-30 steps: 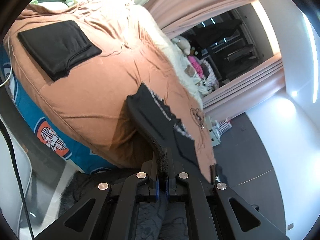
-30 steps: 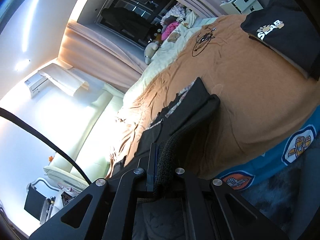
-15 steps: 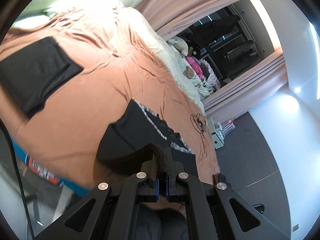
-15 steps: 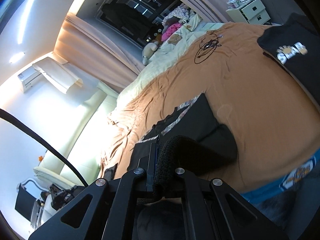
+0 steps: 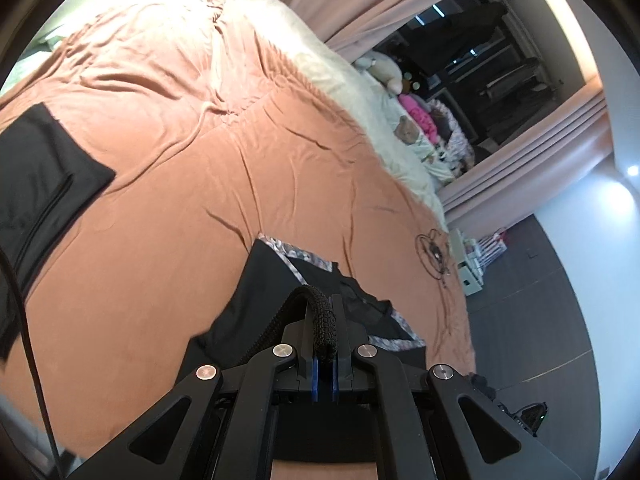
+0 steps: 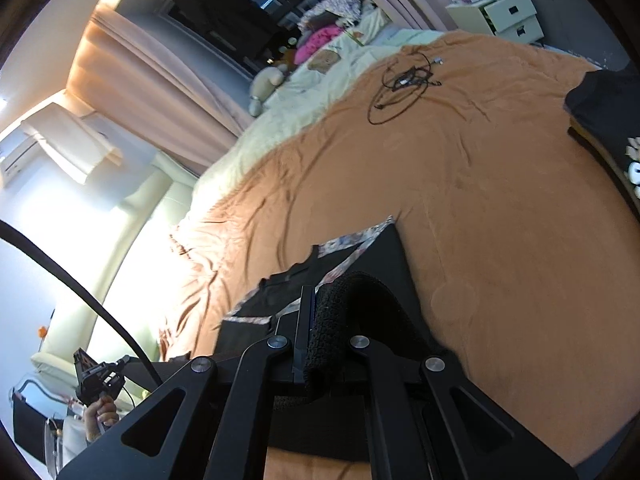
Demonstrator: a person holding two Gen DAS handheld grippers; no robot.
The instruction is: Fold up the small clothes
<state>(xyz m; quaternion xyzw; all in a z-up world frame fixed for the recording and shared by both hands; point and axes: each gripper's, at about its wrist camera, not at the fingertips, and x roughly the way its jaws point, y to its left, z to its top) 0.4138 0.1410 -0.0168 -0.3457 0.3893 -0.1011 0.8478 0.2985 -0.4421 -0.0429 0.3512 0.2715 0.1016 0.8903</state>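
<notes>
A small black garment [image 5: 260, 292] with floral trim lies spread on the orange bedspread [image 5: 200, 184]. In the left wrist view my left gripper [image 5: 325, 308] is shut on the garment's near ribbed black edge, which bulges up between the pads. In the right wrist view the same garment [image 6: 380, 252] stretches away from me. My right gripper [image 6: 316, 300] is shut on another thick knit part of that near edge. The cloth under both grippers is hidden by the jaws.
A folded black garment [image 5: 36, 176] lies at the bed's left. A black shirt with white lettering [image 6: 604, 120] lies at the right, and a coiled cable [image 6: 404, 84] farther back. Beyond are pillows, soft toys and a white drawer unit [image 6: 504, 12]. A hand holding a black device [image 6: 96, 380] shows at the lower left.
Both grippers have moved inward over the bed with the garment held. It hung at the bed's edge before and now lies farther in on the bedspread. Both stay shut.
</notes>
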